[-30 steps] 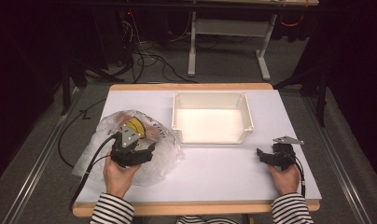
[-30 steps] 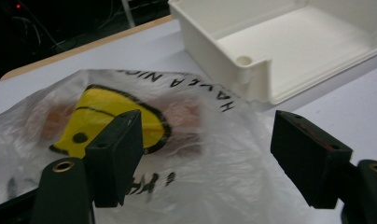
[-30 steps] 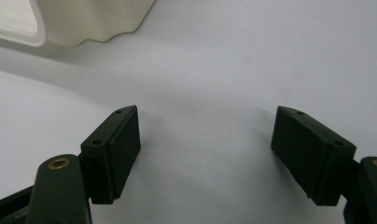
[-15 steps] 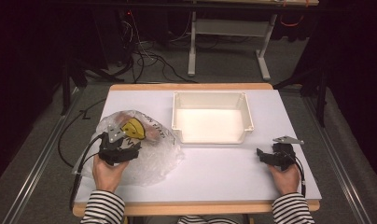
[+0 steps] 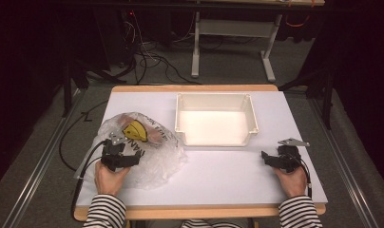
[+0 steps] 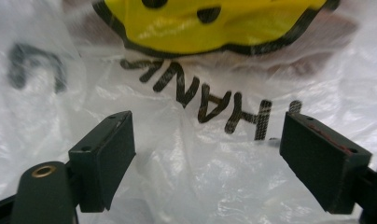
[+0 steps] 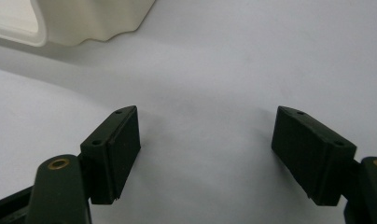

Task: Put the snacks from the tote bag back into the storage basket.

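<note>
Nothing is being gripped yet: left gripper is hovering, jaws spread, over the plastic bag, right gripper is idling, jaws spread, and the white bin is sitting empty.

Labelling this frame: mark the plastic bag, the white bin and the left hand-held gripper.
plastic bag (image 5: 159, 161): high view, crumpled clear film right of the print.
white bin (image 5: 215, 97): high view, far rim.
left hand-held gripper (image 5: 133, 159): high view, between its open jaw tips.

High view overhead facing forward, left gripper view close on plastic bag, also overhead
</note>
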Demonstrator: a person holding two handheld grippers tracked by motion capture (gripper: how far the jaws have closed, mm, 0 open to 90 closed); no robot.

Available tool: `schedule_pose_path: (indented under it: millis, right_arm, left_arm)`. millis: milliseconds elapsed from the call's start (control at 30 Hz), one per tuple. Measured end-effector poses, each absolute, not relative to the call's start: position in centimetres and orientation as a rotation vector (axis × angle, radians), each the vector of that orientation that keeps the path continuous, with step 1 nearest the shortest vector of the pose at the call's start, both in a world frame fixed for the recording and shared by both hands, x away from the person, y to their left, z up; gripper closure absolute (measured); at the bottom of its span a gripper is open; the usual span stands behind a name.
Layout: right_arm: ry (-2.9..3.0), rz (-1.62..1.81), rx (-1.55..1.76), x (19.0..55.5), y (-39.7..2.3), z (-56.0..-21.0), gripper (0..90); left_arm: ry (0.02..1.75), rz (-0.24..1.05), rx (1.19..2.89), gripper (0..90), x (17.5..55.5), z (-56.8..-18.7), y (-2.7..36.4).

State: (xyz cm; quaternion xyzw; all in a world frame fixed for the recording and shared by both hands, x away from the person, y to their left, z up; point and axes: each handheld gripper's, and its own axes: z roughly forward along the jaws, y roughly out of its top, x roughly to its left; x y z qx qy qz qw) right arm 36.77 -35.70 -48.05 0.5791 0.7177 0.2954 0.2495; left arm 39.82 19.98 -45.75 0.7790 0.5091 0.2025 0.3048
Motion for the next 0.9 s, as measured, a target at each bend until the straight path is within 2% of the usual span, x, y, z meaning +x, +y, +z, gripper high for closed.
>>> schedule_pose_path:
  millis: [233,333,367,433,467,500,533,567,600,900]
  right_arm:
    - [1.967,0.833,1.565,36.4,-35.6,-47.9,28.7]
    - [1.983,0.846,1.548,36.3,-35.4,-47.9,29.0]
    - [1.983,0.846,1.548,36.3,-35.4,-47.9,29.0]
    - [1.986,0.854,1.542,36.2,-35.3,-47.9,29.3]
    - [1.992,0.862,1.539,36.2,-35.2,-47.9,29.8]
    - [1.992,0.862,1.539,36.2,-35.2,-47.9,29.8]
    - [2.005,0.865,1.524,36.2,-34.9,-47.9,30.7]
    - [2.005,0.865,1.524,36.2,-34.9,-47.9,30.7]
    - [2.013,0.879,1.508,36.1,-34.6,-47.8,32.3]
    - [2.051,0.941,1.446,35.2,-33.2,-47.5,36.8]
  left_arm:
    - [1.366,0.489,2.111,20.6,40.3,-47.2,19.4]
    - [1.33,0.476,2.119,39.1,40.2,-47.4,19.3]
    - [1.322,0.475,2.12,39.1,40.1,-47.3,19.2]
    - [1.306,0.469,2.12,46.5,40.0,-47.3,19.1]
    - [1.296,0.466,2.123,59.0,39.9,-47.3,19.1]
    - [1.276,0.459,2.128,59.0,39.8,-47.3,19.1]
    - [1.263,0.455,2.133,72.5,39.7,-47.2,19.1]
    - [1.257,0.454,2.136,72.5,39.6,-47.2,19.1]
    - [1.238,0.439,2.14,85.2,39.5,-47.2,19.0]
    - [1.187,0.38,2.142,89.6,38.5,-47.3,18.2]
